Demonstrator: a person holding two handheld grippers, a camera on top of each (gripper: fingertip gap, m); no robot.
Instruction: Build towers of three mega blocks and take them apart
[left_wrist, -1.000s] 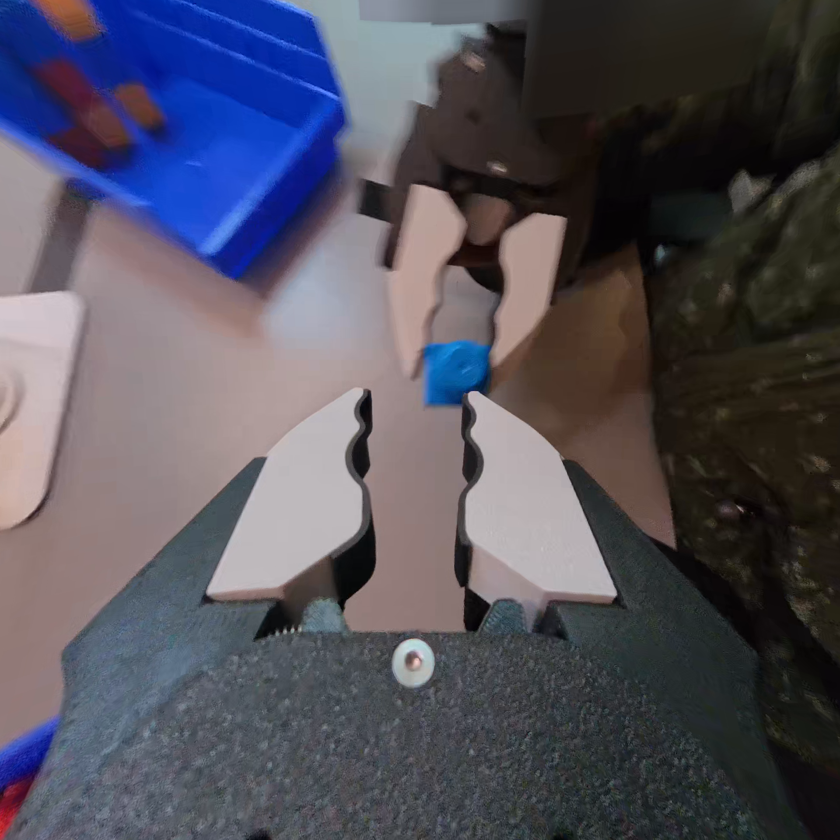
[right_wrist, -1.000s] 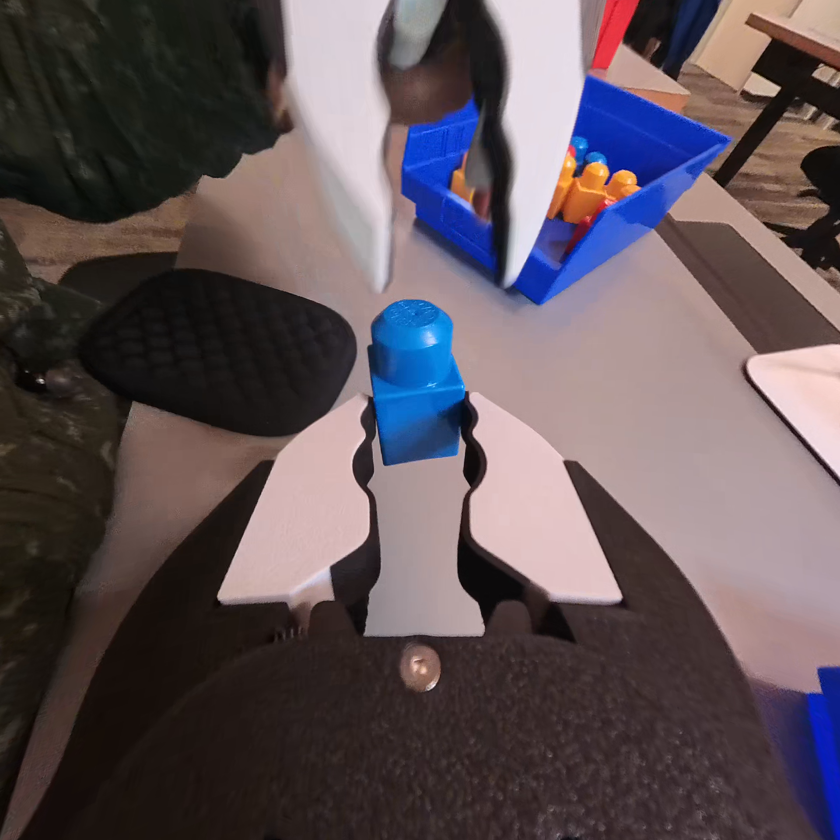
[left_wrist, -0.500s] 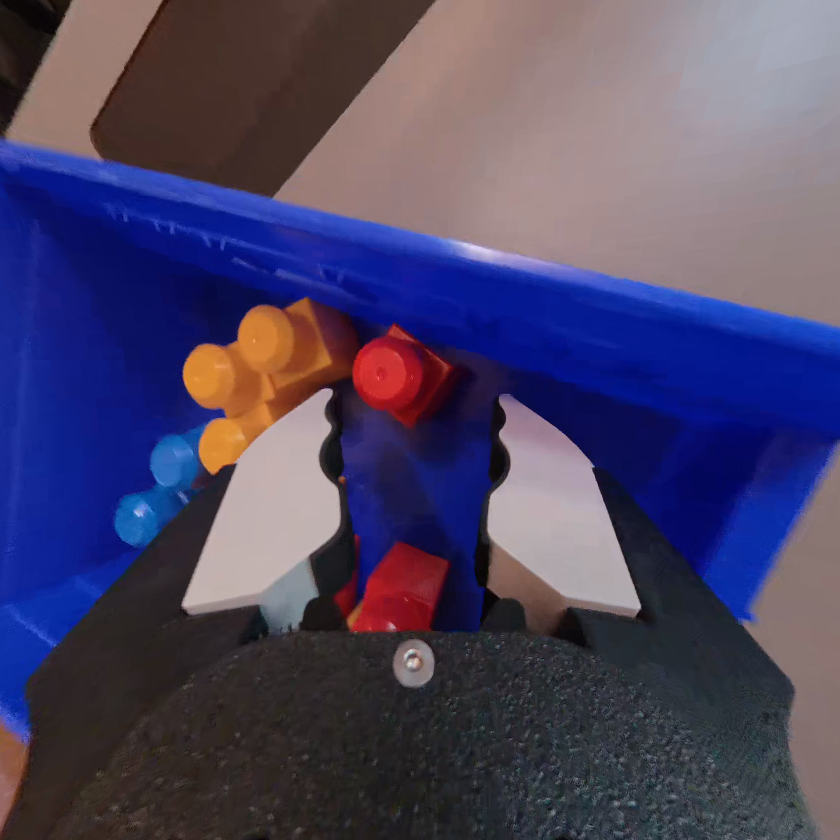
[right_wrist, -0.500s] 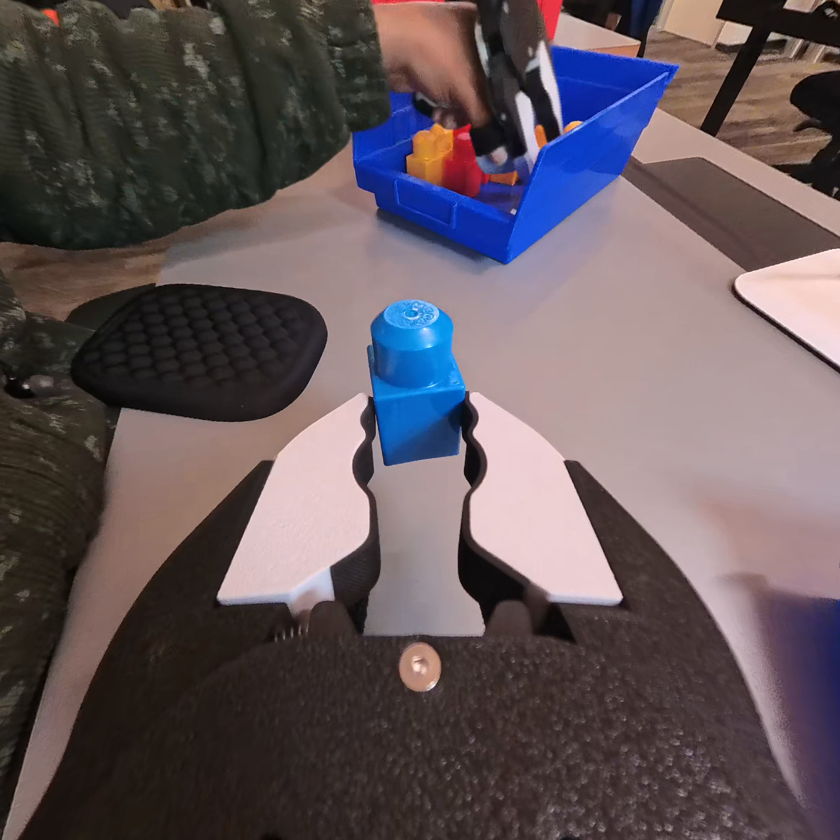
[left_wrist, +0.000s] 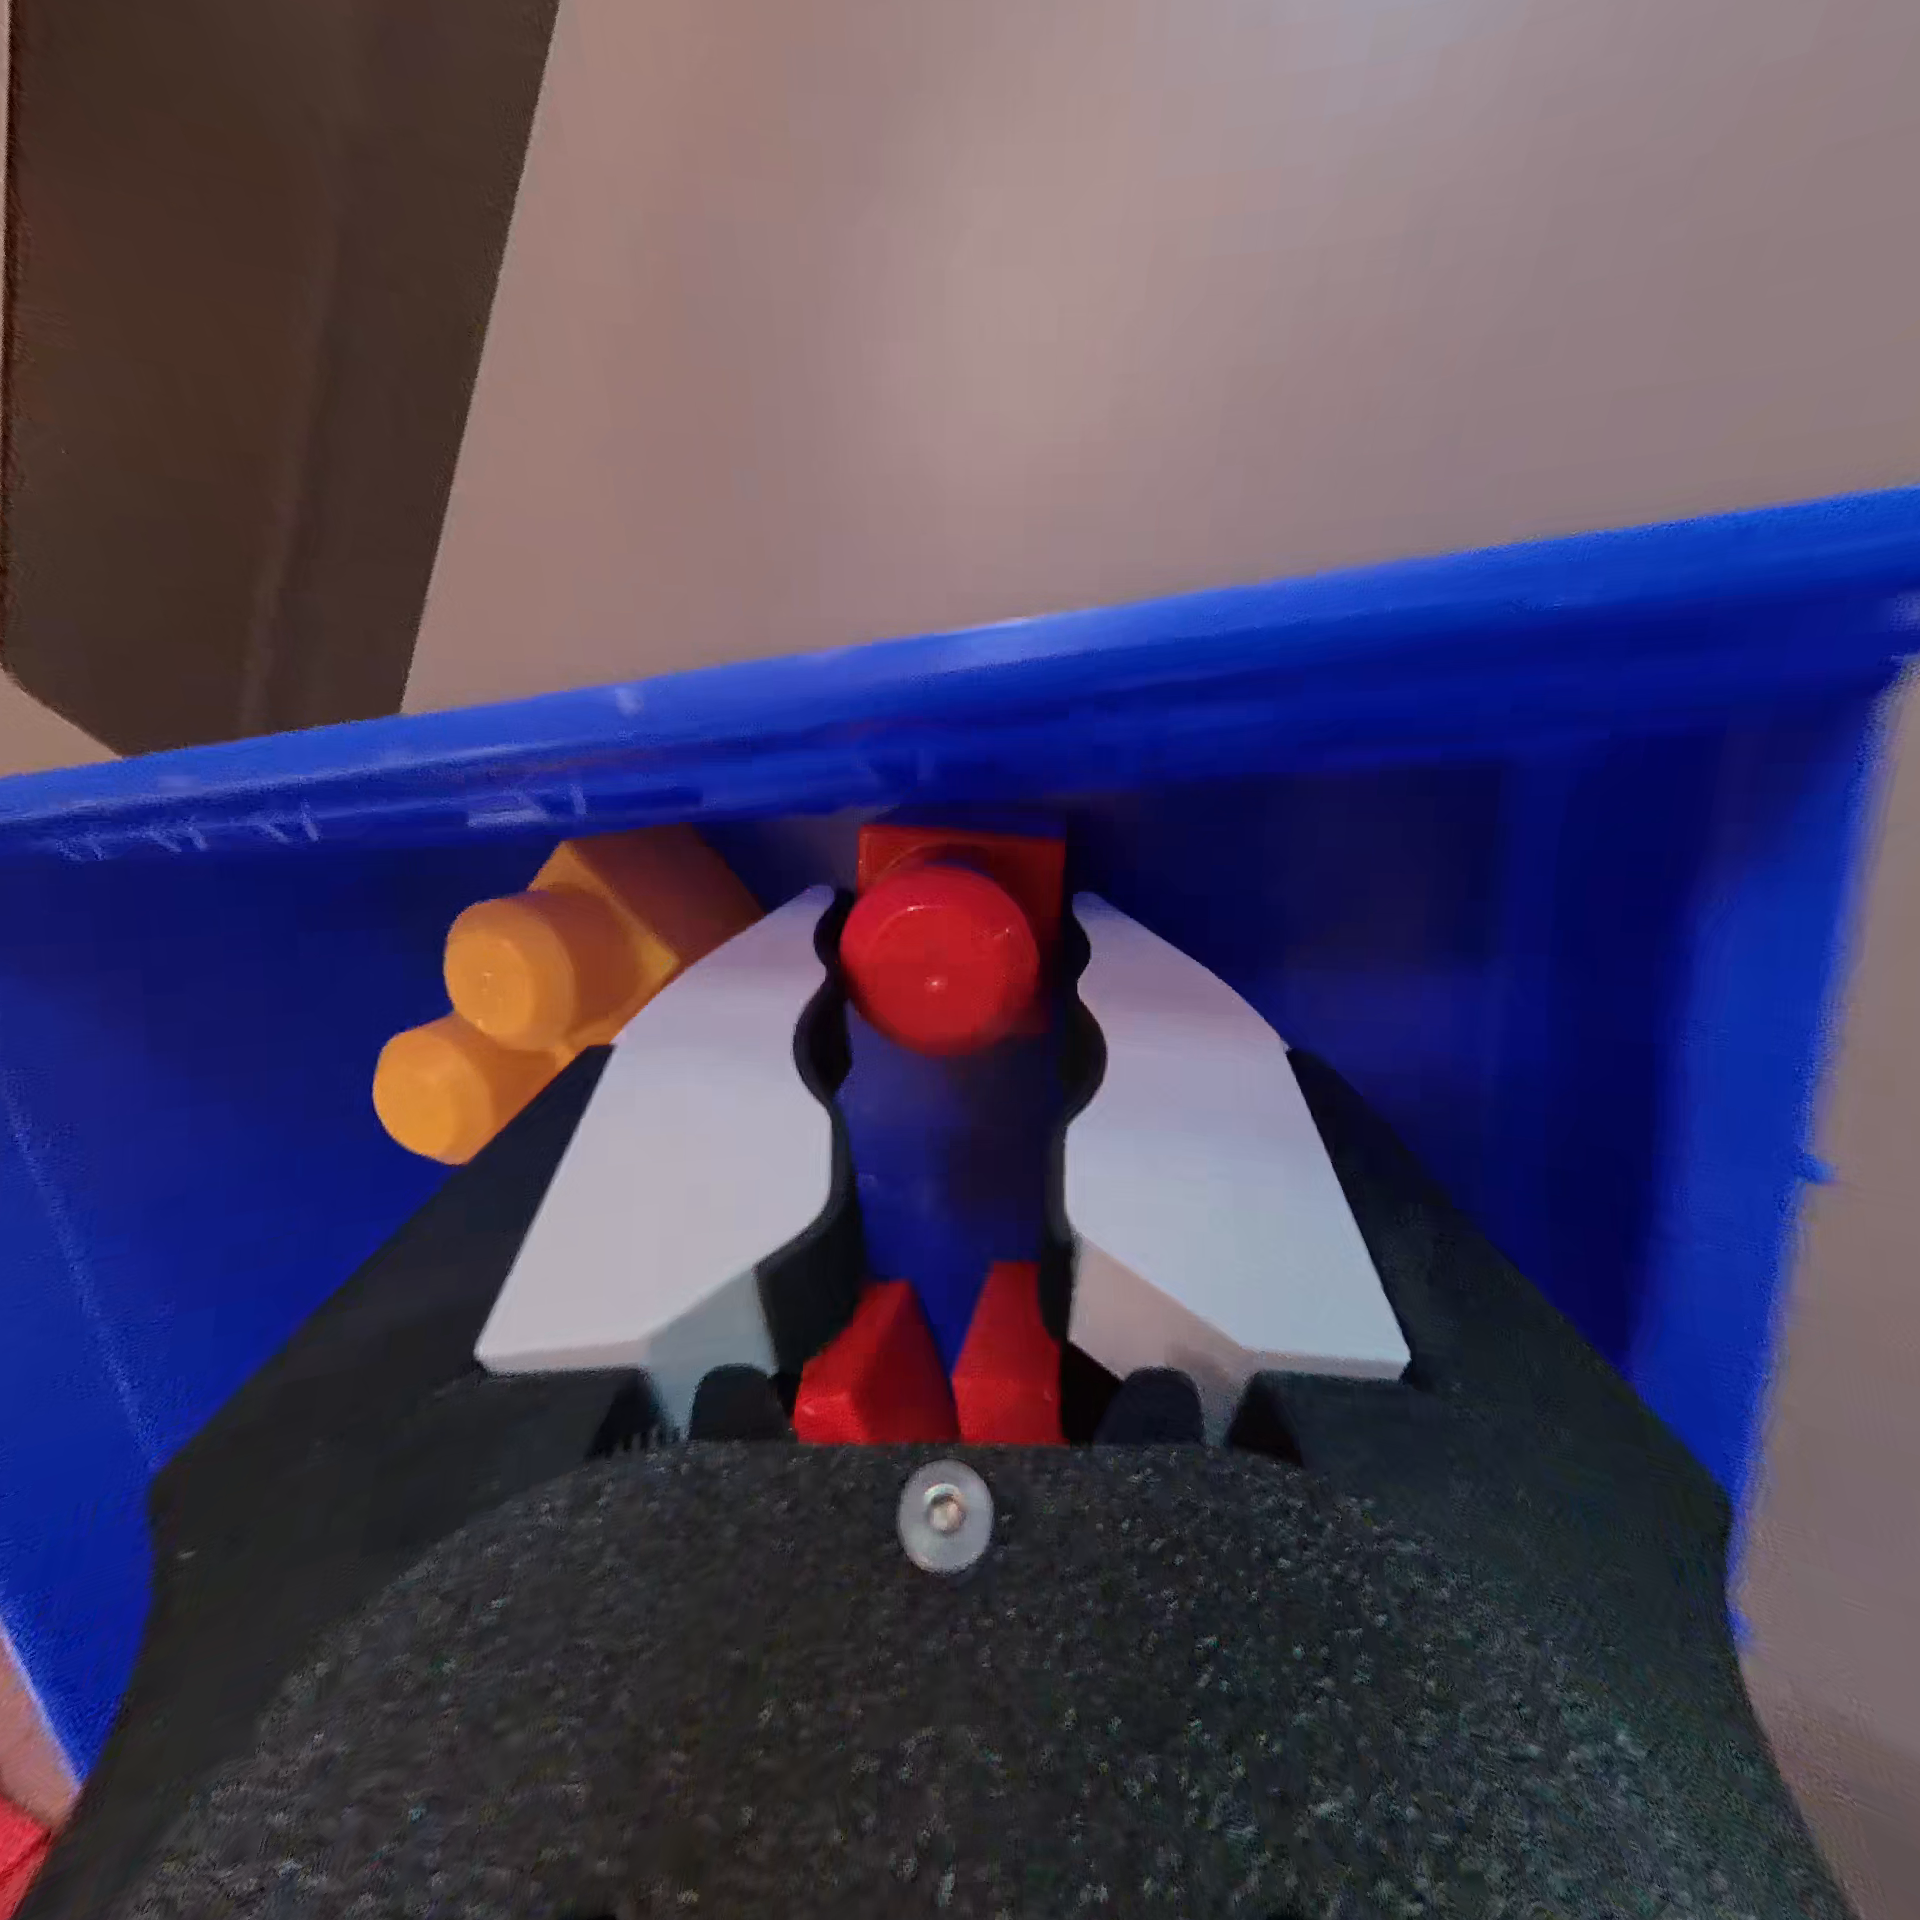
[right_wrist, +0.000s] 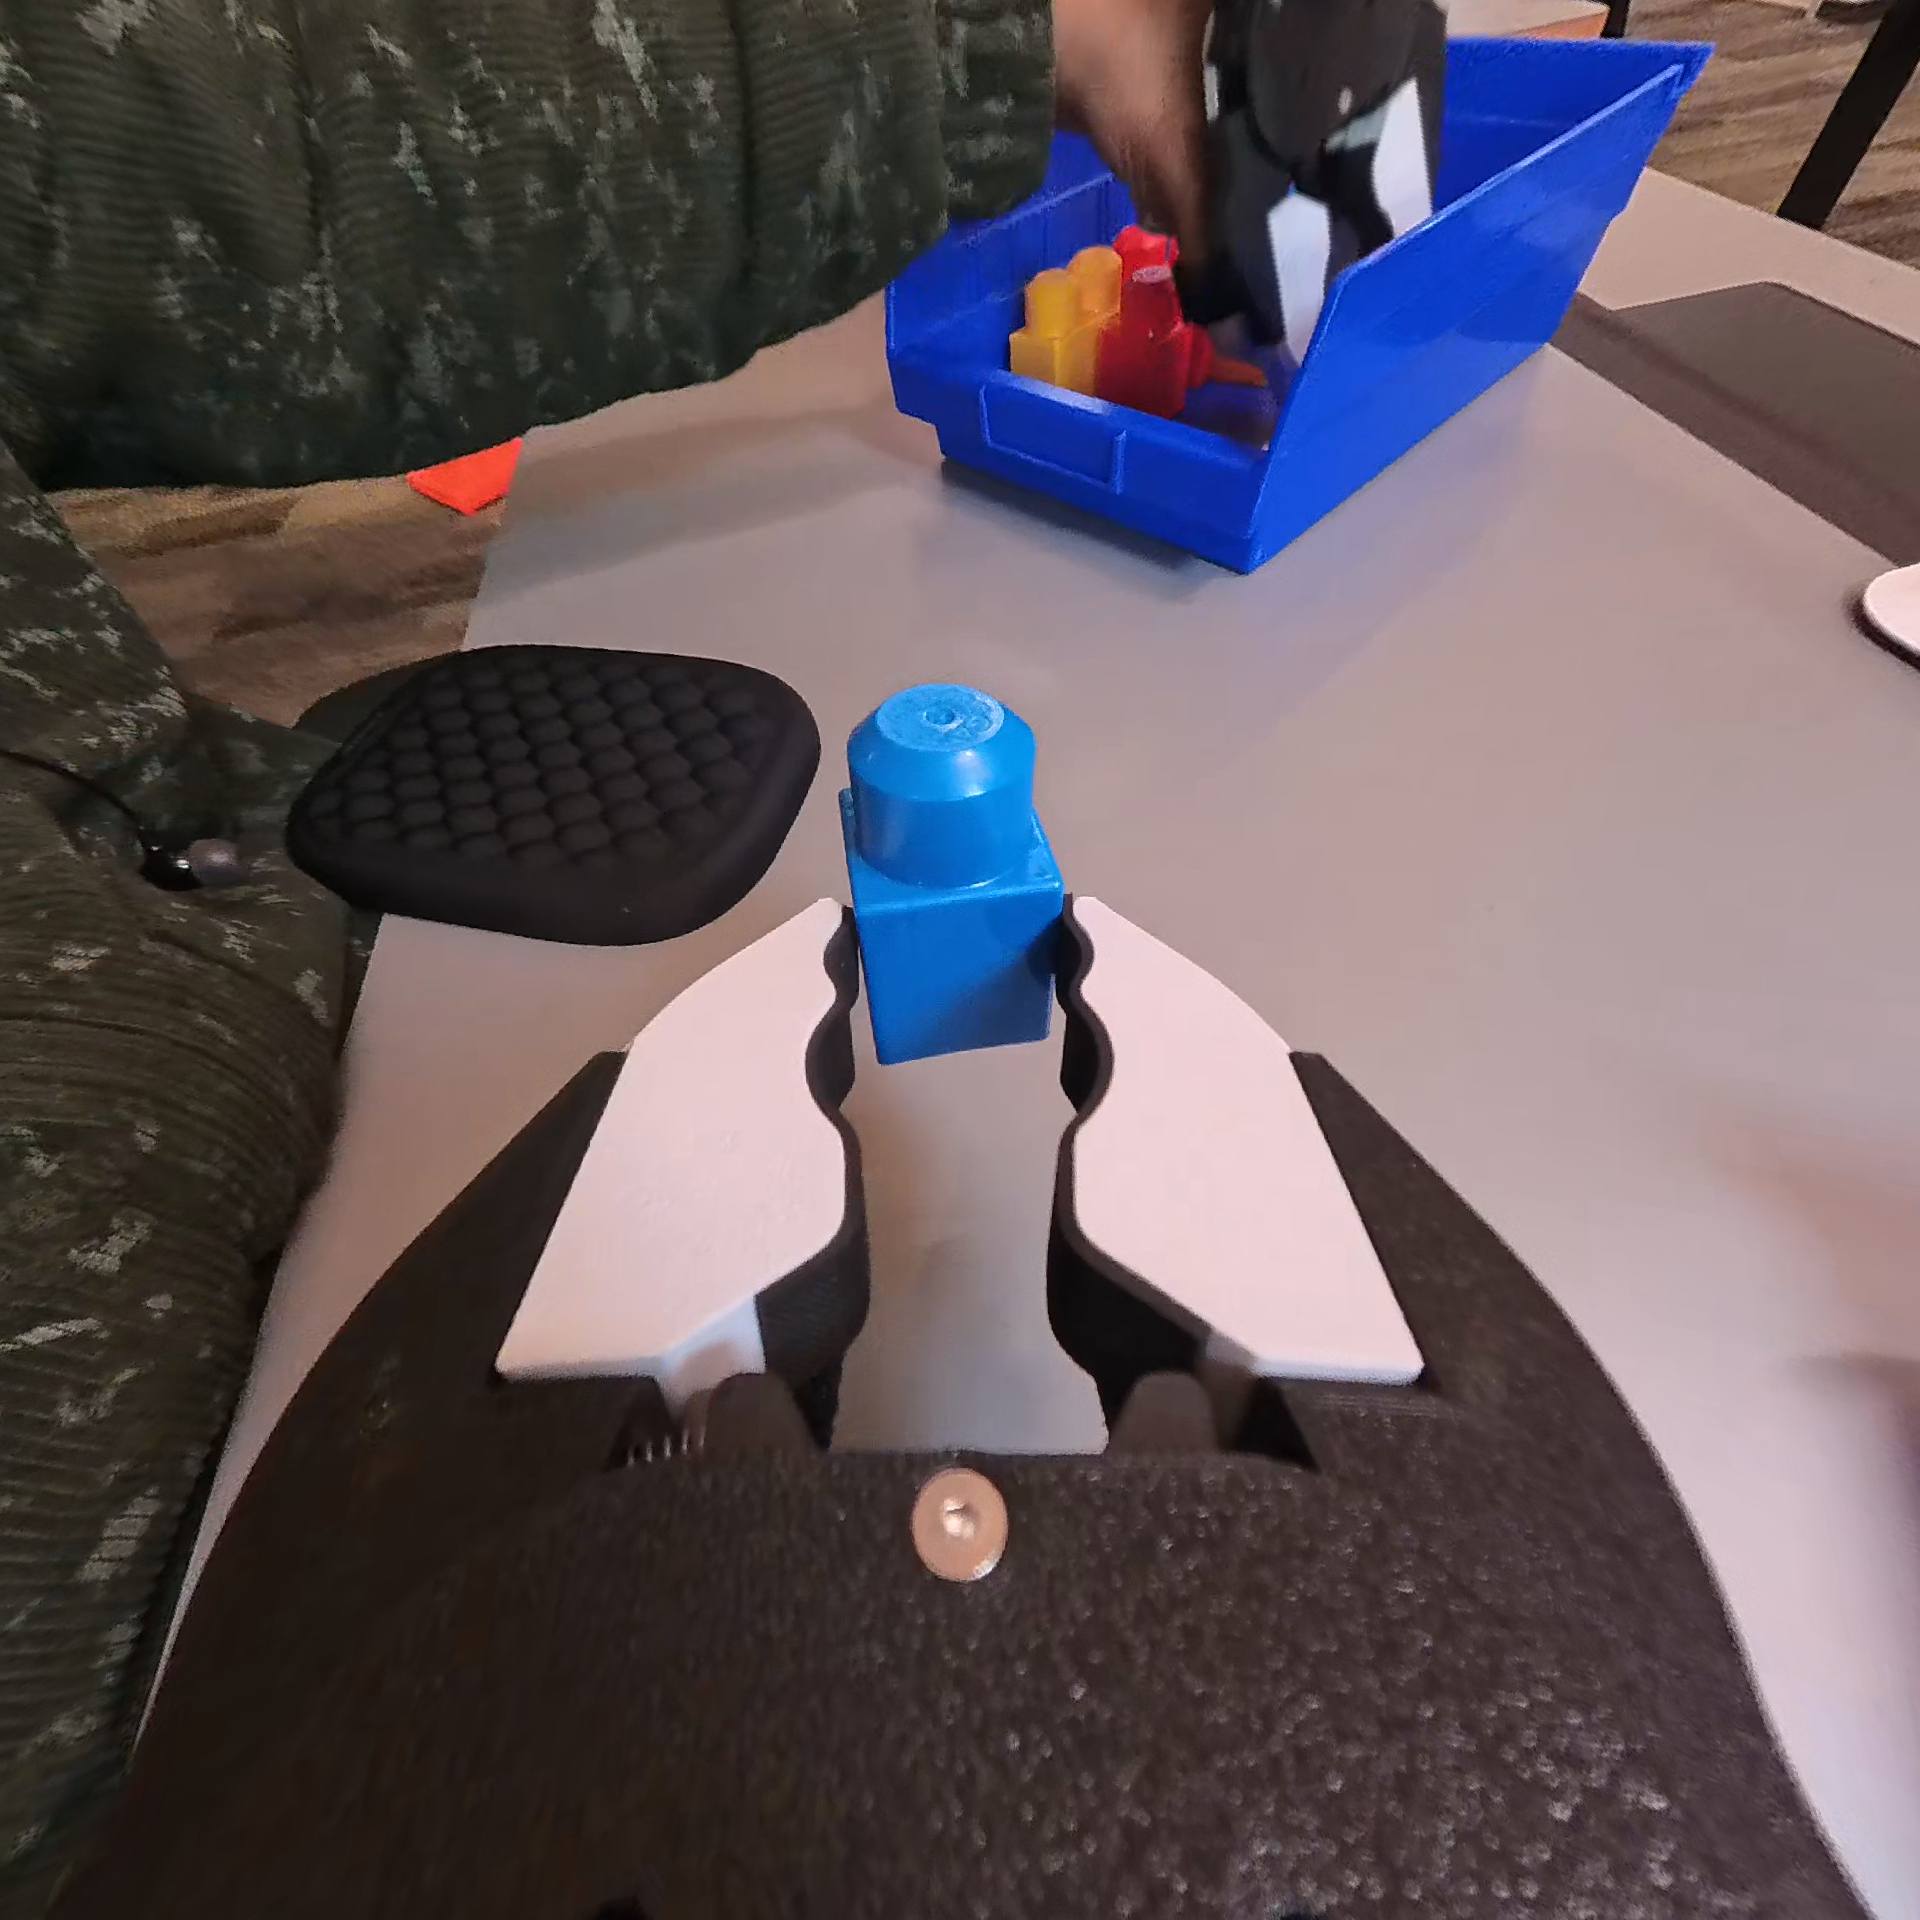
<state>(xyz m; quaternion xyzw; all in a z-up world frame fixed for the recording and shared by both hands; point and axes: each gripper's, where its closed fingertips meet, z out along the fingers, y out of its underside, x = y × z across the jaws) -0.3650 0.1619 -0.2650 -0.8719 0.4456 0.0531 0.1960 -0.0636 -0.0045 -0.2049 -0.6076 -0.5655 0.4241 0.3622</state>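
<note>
The left gripper (left_wrist: 951, 914) is down inside the blue bin (left_wrist: 1143, 665), fingers straddling a red block (left_wrist: 940, 971); whether they pinch it I cannot tell. Well clear of the bin, the right gripper (right_wrist: 951, 920) clamps 1 blue block (right_wrist: 951, 914). Likely fetching block 2; next, squeeze and lift.

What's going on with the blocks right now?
Right gripper shut on blue block. Left gripper in bin, around red block, grip unclear. Orange block beside.
</note>
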